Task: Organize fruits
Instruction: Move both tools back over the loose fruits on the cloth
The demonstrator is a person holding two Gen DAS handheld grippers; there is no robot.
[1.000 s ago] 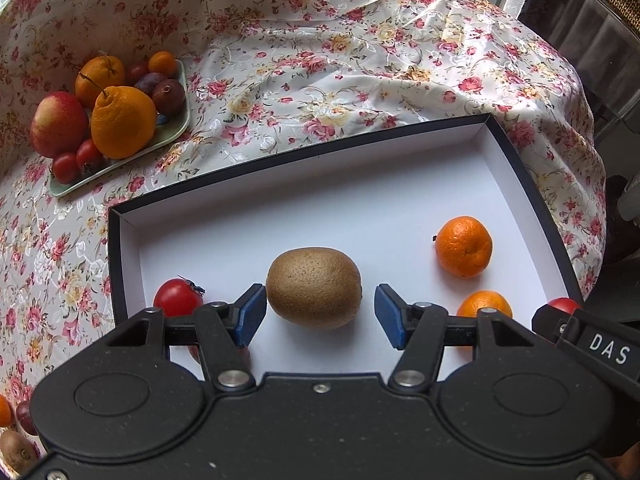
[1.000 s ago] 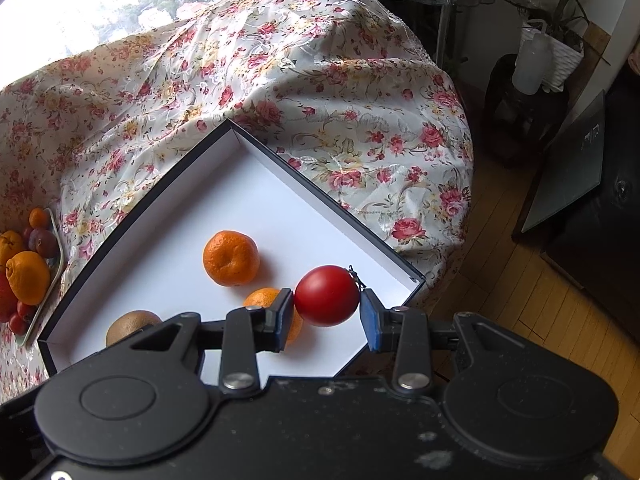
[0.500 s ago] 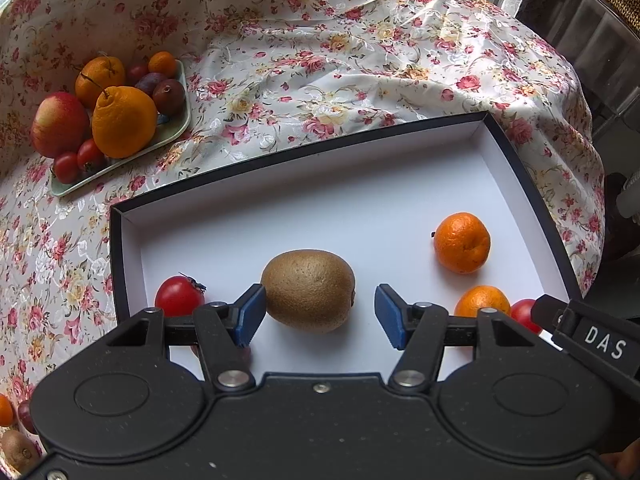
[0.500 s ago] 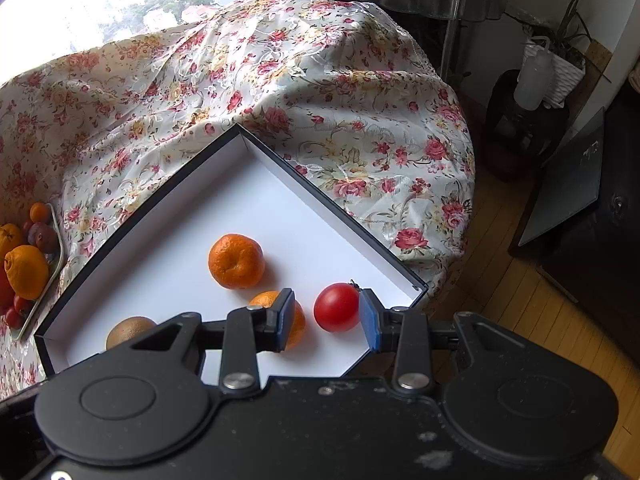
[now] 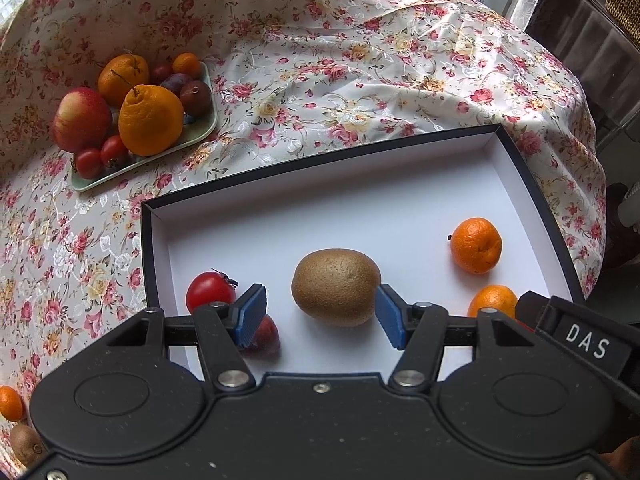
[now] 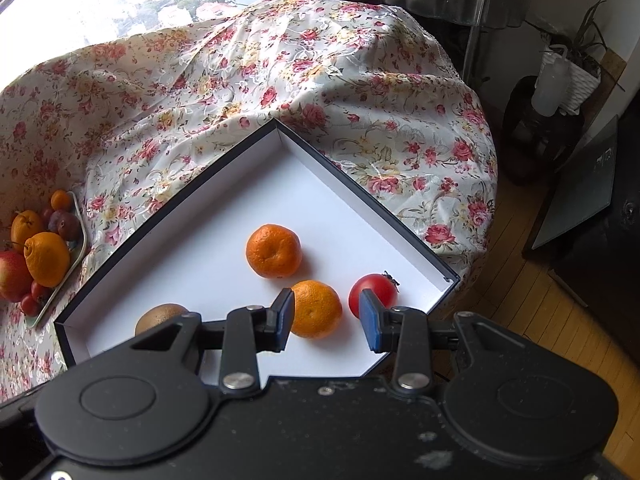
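A black box [image 5: 320, 151] with a white floor lies on the floral cloth. On its floor rests a brown kiwi [image 5: 336, 286], framed by the blue pads of my open left gripper [image 5: 320, 318], which hovers above it. A tomato [image 5: 210, 292] and a second red fruit [image 5: 266, 334] sit by the left pad. In the right wrist view my right gripper [image 6: 326, 324] is open over the box [image 6: 360, 192]. Below it lie a mandarin [image 6: 316, 308], a tomato [image 6: 372, 294] near the corner, and a second mandarin [image 6: 273, 251].
A green plate [image 5: 202, 136] at the far left holds an apple, oranges, plums and small tomatoes. A loose mandarin [image 5: 8, 402] and kiwi [image 5: 24, 442] lie on the cloth by the near left edge. The table drops to a wooden floor [image 6: 520, 264] on the right.
The tomato that sat between the right gripper's pads has dropped away and now lies on the box floor near the corner. The left gripper and kiwi have barely shifted.
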